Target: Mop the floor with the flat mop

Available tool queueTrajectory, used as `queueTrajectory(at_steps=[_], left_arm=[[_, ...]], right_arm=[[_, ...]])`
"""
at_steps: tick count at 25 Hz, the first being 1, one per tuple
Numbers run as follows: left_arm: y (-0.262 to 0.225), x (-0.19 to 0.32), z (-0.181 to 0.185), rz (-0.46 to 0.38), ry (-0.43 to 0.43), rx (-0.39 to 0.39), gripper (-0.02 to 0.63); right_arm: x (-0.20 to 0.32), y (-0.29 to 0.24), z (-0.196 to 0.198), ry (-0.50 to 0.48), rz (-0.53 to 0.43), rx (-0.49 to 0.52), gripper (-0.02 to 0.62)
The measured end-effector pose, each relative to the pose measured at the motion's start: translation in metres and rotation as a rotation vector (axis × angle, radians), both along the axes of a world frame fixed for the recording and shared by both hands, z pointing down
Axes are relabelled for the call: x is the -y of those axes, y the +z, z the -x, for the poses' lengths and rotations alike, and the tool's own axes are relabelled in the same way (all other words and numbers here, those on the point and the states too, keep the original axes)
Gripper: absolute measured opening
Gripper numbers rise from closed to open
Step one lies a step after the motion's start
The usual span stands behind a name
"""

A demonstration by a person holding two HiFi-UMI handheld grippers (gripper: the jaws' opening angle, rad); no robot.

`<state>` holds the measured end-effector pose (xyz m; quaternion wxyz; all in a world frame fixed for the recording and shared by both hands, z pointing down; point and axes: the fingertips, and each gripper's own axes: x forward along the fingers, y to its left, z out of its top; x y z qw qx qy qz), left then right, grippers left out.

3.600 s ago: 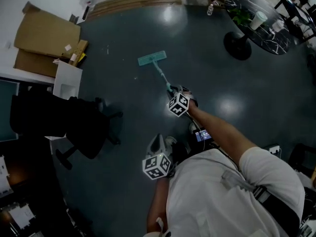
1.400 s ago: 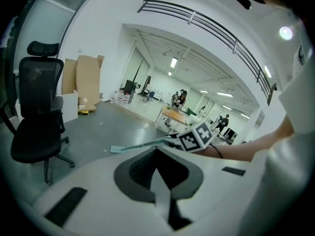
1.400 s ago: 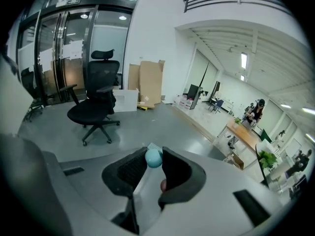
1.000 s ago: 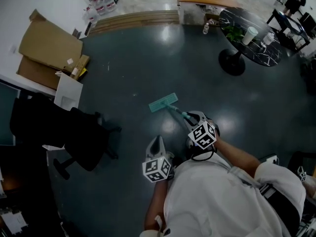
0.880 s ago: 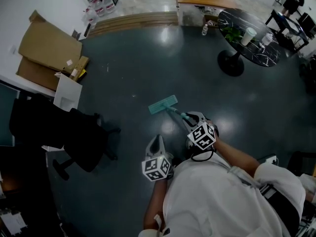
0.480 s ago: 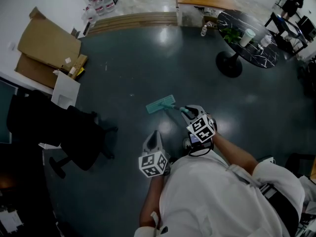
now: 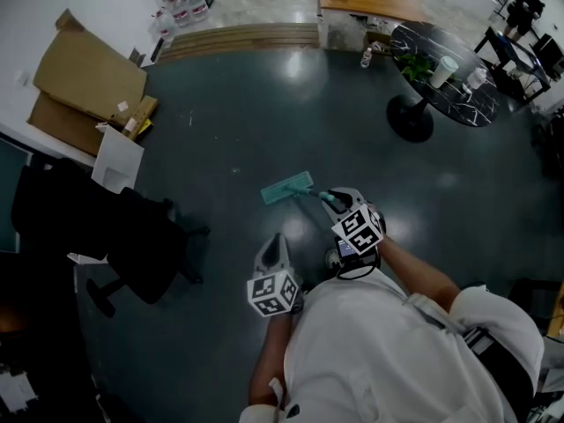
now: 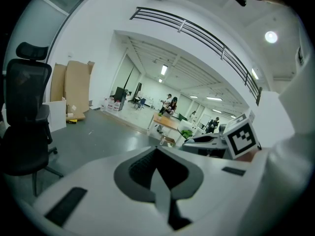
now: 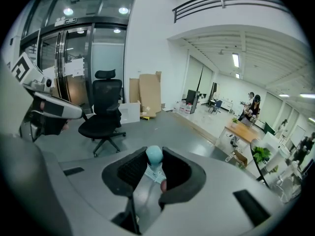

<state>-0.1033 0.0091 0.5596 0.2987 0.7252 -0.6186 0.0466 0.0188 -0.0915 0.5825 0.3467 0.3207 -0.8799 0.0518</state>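
Your right gripper (image 7: 337,201) is clamped on the top of the mop handle (image 9: 154,156); its pale blue end knob sits between the jaws, which press in on both sides of it; the flat mop head (image 7: 286,188) lies on the dark floor (image 7: 264,104) just ahead of that gripper and slightly to its left, close in to you. A few seconds ago the mop head lay well out in front with your right arm stretched long; you have since drawn it back, your elbow is bent, and over the last half second the head has hardly moved; so the pull stroke looks finished, and a fresh push out over unwiped floor is probably next. Your left gripper (image 7: 274,249) hangs low behind and to the left of the right one, jaws together on nothing, taking no part. An office chair (image 7: 150,236) stands well off to the left of both grippers, clear of the mop.
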Motion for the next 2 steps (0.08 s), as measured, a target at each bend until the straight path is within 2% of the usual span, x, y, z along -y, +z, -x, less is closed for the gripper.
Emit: queueTrajectory(at_steps=[2], left_arm=[[0.0005,0.0012,-0.0019,0.0,-0.001,0.0,0.005]], right_arm=[[0.0006,0.0002,-0.0004,-0.005,0.002,0.0,0.1]])
